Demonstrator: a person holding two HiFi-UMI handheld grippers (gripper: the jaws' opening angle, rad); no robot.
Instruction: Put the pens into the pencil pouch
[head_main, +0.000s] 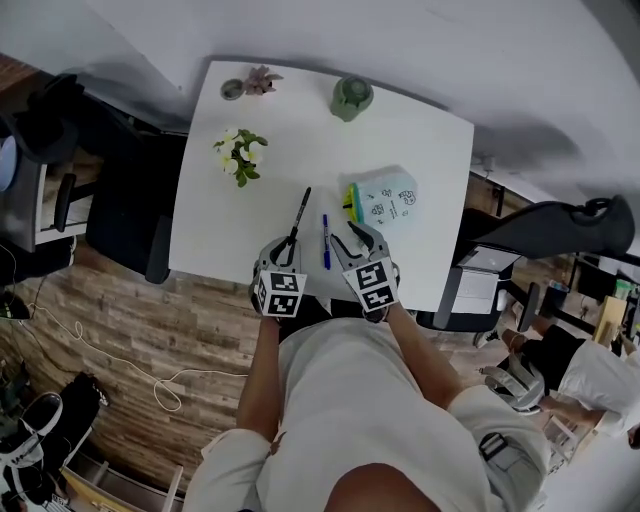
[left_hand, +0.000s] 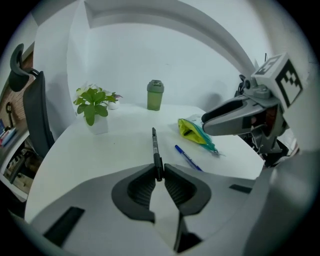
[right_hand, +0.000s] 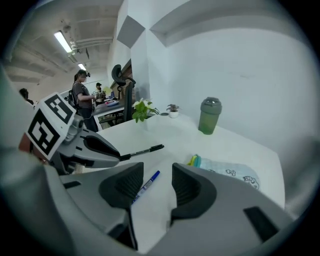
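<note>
Pinching the black pen (left_hand: 155, 145) only at its tail end, the fingers of the left gripper (left_hand: 159, 174) could let it swivel or slip. Fingers of the right gripper (right_hand: 156, 176) stand spread over the blue pen (right_hand: 148, 184) on the bench (right_hand: 175, 135); the pencil pouch (right_hand: 230, 172) alongside lies flat, its mouth easily missed.

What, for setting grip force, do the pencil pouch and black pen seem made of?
The pencil pouch: probably soft fabric or flexible plastic, matte pale blue with printed doodles; it lies flat and slack. The black pen: probably hard plastic, slight sheen; thin, straight, rigid barrel.
</note>
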